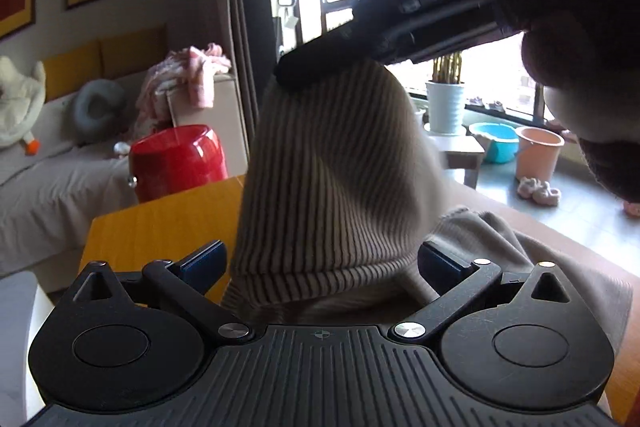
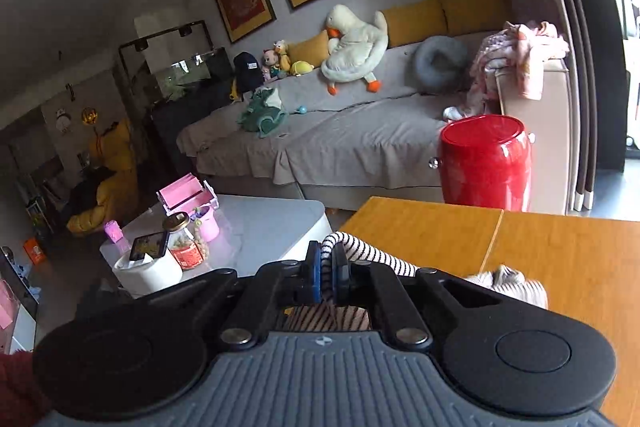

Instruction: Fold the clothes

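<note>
Now right hand-held gripper point(image 2: 327, 277) clamped on striped garment point(image 1: 332, 179), lifted above table point(image 2: 560, 255); left hand-held gripper point(image 1: 322, 261) spread wide, possibly touching hem.

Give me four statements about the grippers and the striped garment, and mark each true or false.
1. The right gripper is shut on the striped garment. True.
2. The left gripper is clamped on the cloth. False: its jaws stand open, with cloth between them.
3. The garment lies flat on the wooden table. False: part of it is lifted.
4. A red bin stands beyond the table. True.
</note>
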The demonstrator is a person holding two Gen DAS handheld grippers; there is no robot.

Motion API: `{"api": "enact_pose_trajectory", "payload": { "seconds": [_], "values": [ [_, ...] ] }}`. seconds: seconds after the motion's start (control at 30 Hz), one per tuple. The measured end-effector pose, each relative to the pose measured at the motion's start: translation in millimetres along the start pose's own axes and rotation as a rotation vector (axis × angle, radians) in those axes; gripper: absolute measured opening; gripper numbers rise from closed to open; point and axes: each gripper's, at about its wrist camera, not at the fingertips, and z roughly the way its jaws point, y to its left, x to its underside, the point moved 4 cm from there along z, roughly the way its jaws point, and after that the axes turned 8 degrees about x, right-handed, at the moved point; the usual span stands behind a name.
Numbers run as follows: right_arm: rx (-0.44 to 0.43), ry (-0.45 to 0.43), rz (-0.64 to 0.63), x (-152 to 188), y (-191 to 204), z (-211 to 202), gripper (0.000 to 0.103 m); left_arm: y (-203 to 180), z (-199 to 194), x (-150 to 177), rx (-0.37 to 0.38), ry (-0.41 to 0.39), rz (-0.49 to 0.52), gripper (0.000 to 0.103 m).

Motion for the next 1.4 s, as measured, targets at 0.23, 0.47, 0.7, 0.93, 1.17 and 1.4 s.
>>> {"api": "enact_pose_trajectory", "payload": {
  "seconds": [0.23, 0.47, 0.7, 0.93, 1.17, 1.4],
  "values": [
    [0.244, -0.06, -0.199, -3.4, -1.8, 14.0, 0.021, 62.7, 37.6, -13.9, -0.038, -0.052, -0.16, 0.048],
    [0.524, 0.149, -0.242, 99.4, -32.8, 21.2, 0.051, 131.4, 31.4, 17.2, -0.204, -0.117, -0.438, 0.026],
    [0.549, 0.252, -0.359, 129.6, -45.3, 51.2, 0.009, 158.1, 20.9, 27.7, -0.23, -0.116, -0.493, 0.026],
    [0.836, 0.087, -0.284, 44.8, -134.3, 12.8, 0.008, 180.9, 25.0, 42.3, -0.263, -0.088, -0.559, 0.027],
    [0.885, 0.223, -0.255, 98.5, -191.6, 62.3, 0.009, 188.1, 28.8, 51.8, -0.28, -0.067, -0.583, 0.04],
    [0.875, 0.148, -0.205, 91.4, -194.9, 54.0, 0.029, 198.0, 22.0, 54.5, -0.328, -0.094, -0.627, 0.053]
  ]
}}
